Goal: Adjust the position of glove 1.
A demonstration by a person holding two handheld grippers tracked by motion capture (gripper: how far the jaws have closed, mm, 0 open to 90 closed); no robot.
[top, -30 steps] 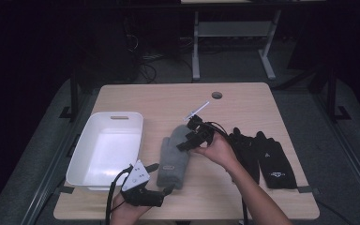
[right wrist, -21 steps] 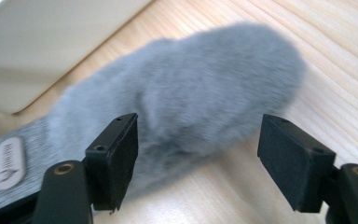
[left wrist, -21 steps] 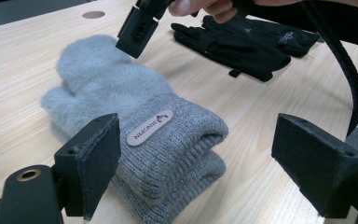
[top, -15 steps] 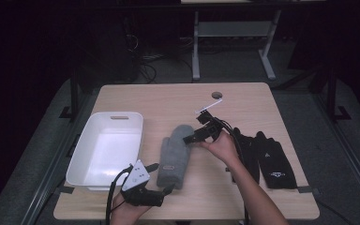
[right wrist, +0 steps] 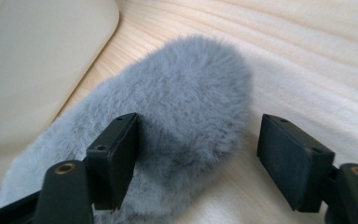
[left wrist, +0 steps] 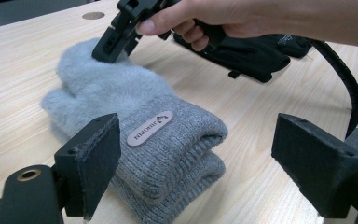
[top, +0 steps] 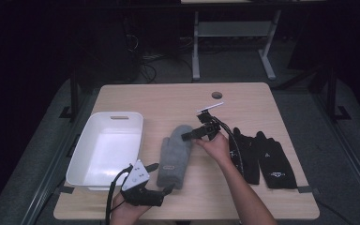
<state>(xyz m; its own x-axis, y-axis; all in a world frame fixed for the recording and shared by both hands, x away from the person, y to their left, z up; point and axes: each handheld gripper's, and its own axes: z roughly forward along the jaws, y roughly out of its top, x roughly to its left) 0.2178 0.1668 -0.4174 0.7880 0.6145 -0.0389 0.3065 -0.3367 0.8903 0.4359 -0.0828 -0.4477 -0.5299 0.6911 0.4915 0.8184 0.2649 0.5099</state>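
The grey mitten lies flat at the middle of the high view, fluffy tip toward the top of the frame and knitted cuff toward the bottom. In the left gripper view it shows as a stacked pair, one cuff on the other, with a small oval label on the upper one. The pair lies just right of the white bin, which suggests the bin is where it is meant to go.

The right hand-held gripper comes in from the right of the mitten and points toward the left of the frame, tilted slightly down onto the fluffy tip. Its jaws stand spread: in the right gripper view one jaw rests against the fur and the other stands clear over bare wood, so nothing is pinched yet. The right hand wraps the handle with the forearm running to the bottom edge of the frame.

The left hand-held gripper sits at the lower middle of the high view, just short of the cuff, aimed at it. Its jaws are spread wide either side of the cuff without touching it, as if set to take that end.

A pair of black gloves lies apart on the desk, at the right.
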